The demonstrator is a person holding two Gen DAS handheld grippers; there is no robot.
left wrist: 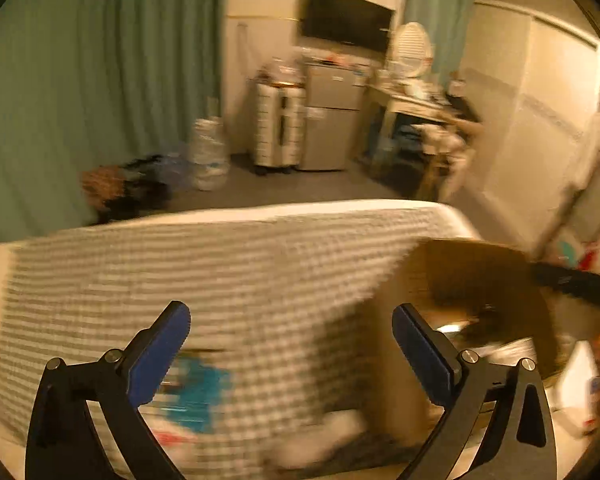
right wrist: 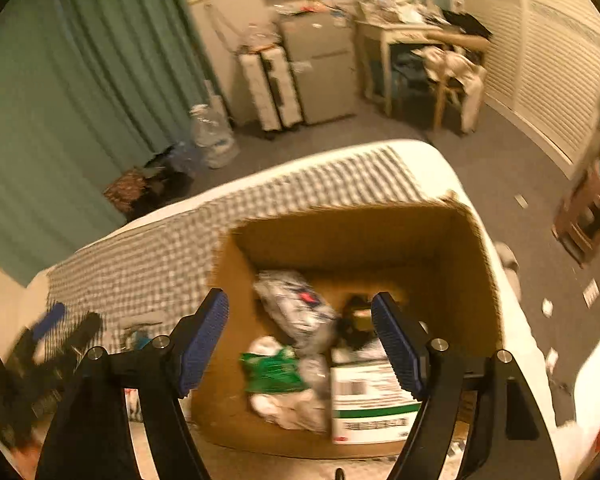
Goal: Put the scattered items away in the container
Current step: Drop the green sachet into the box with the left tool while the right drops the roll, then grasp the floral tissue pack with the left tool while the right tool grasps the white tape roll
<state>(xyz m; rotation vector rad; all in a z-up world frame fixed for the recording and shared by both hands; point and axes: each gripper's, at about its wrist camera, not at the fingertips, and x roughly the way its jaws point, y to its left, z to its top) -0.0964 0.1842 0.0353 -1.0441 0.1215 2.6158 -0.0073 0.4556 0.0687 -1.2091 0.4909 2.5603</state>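
Our left gripper point(left wrist: 291, 354) stands wide and empty; a blurred blue packet point(left wrist: 198, 394) lies on the checked bedcover point(left wrist: 220, 272) just below its left finger, long axis unreadable. Our right gripper point(right wrist: 300, 344), also spread and empty, hangs over the cardboard box point(right wrist: 472, 280), to the right of the left gripper. We judge the left hand nearer the packet.

No writing can be read in either view. The white box with a green stripe point(right wrist: 370, 400), lying in the cardboard box point(right wrist: 452, 264), carries dark printed blocks and lines, but they are too blurred to make out. The crumpled wrapper with a red mark point(right wrist: 296, 308) beside it and the blue-and-white packet point(left wrist: 198, 392) on the checked bed cover point(left wrist: 220, 280) show print as smeared colour only.
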